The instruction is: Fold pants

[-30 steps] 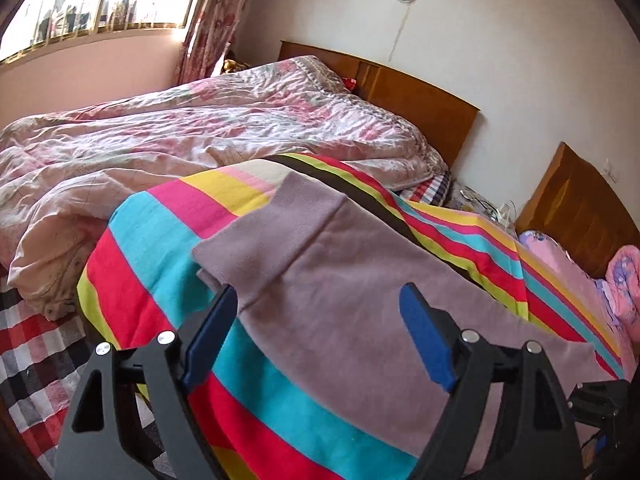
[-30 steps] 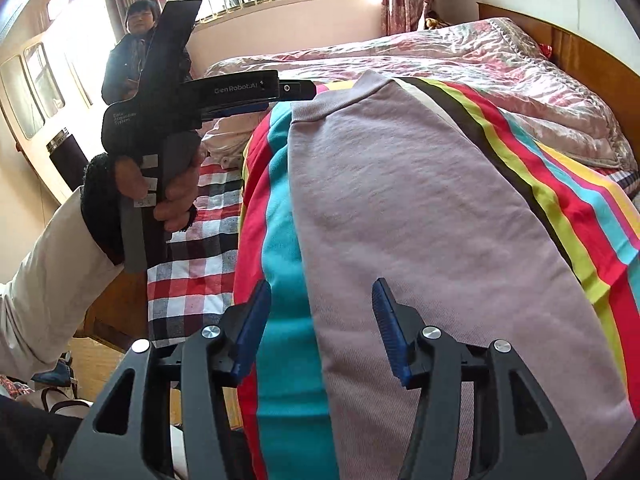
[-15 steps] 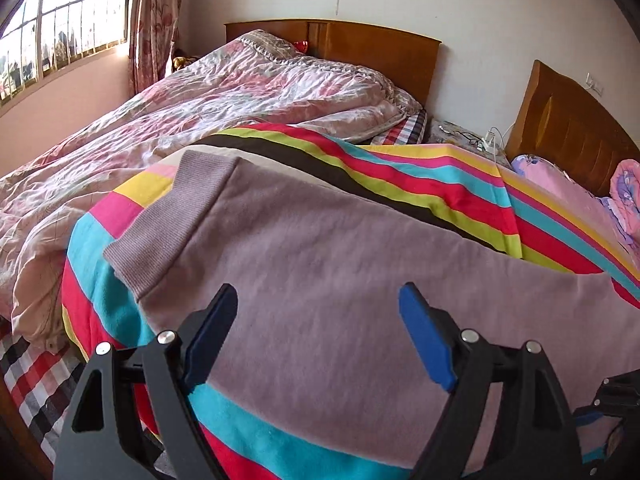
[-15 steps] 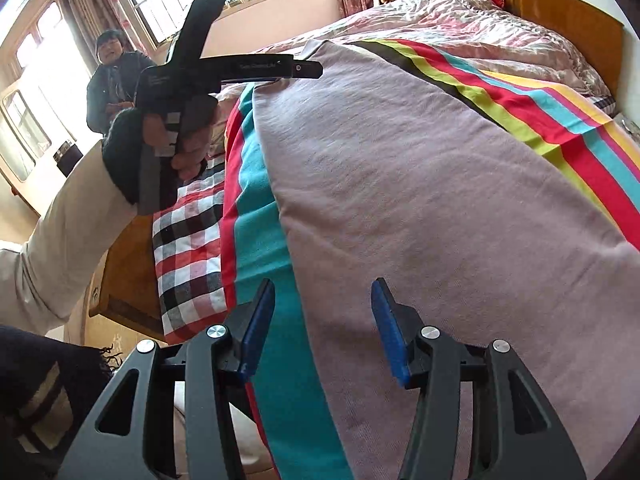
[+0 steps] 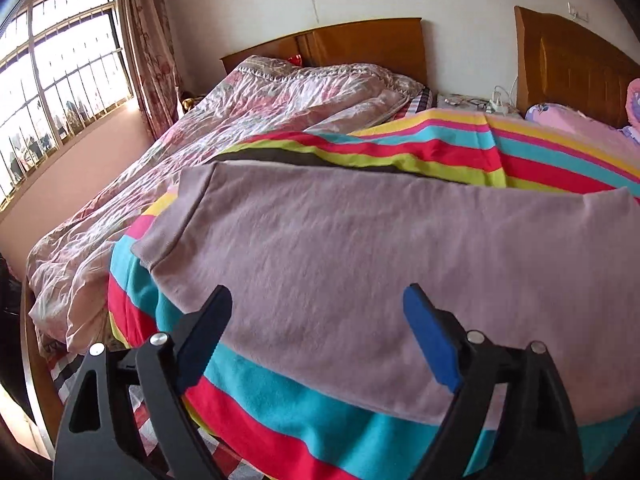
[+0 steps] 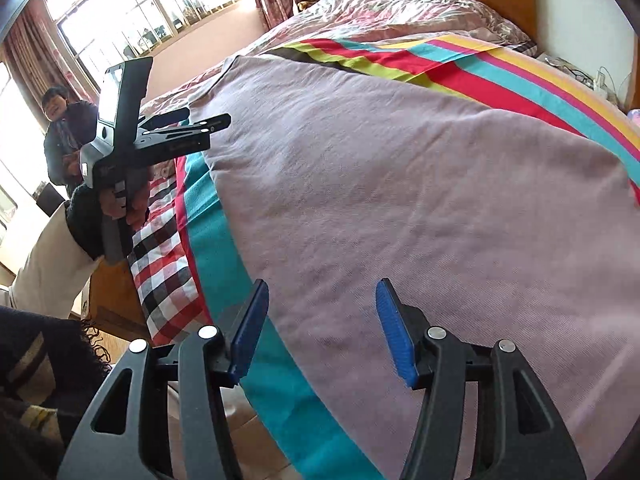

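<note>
The mauve pants [image 5: 360, 248] lie flat on a striped blanket [image 5: 440, 148] on the bed, with a ribbed band [image 5: 176, 216] at the left end. They also show in the right wrist view [image 6: 400, 184]. My left gripper [image 5: 318, 328] is open and empty, just above the pants' near edge. My right gripper [image 6: 318, 320] is open and empty over the pants' near edge. The left gripper also shows in the right wrist view [image 6: 188, 122], held in a hand beside the band end.
A pink floral quilt [image 5: 224, 132] covers the bed's far side. Wooden headboards [image 5: 360, 48] stand against the wall. A checked sheet [image 6: 160, 248] hangs at the bed's edge. A person [image 6: 66, 136] stands by the window. A pink pillow [image 5: 576, 128] lies at the right.
Both grippers have swung right, bringing more of the pants and headboards into view. Both stay open. The pants have not moved.
</note>
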The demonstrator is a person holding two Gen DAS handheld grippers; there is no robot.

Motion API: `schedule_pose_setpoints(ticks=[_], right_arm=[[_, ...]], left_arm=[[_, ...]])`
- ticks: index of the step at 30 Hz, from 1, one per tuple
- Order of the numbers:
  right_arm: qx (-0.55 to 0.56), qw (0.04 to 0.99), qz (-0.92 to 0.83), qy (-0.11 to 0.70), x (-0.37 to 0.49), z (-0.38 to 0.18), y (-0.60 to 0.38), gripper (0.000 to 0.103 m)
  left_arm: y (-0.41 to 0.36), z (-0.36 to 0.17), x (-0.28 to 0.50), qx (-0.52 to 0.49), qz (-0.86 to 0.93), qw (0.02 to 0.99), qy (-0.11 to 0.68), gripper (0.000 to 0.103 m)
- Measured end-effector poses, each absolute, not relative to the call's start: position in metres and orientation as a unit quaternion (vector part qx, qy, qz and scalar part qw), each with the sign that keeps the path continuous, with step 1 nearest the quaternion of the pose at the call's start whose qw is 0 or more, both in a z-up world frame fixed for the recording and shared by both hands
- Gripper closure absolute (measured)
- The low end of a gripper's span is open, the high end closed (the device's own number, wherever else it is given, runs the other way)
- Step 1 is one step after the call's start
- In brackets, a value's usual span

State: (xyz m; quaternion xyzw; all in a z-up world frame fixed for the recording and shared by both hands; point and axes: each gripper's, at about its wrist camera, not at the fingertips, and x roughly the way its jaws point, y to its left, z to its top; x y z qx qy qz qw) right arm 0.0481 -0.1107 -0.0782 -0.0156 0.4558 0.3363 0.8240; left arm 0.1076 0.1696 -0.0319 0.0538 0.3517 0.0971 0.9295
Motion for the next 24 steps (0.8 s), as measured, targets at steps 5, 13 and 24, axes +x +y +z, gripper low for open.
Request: schedule_pose_setpoints(ticks=[5, 13, 24], right_arm=[[-0.020, 0.894, 0.136, 0.427, 0.042, -0.072, -0.216, 0.036], [0.002, 0.892, 0.034, 0.451, 0.014, -0.113, -0.335, 0.028], [0.009, 0.909, 0.008, 0.417, -0.041, -0.111, -0.344, 0.022]], left_arm=[[0.051, -0.004, 0.126, 0.043, -0.071, 0.927, 0.366, 0.008], [-0.110, -0.090, 0.141, 0.124, -0.138, 0.884, 0.428, 0.002], [-0.167, -0.067, 0.099, 0.184, -0.163, 0.891, 0.382, 0.002]])
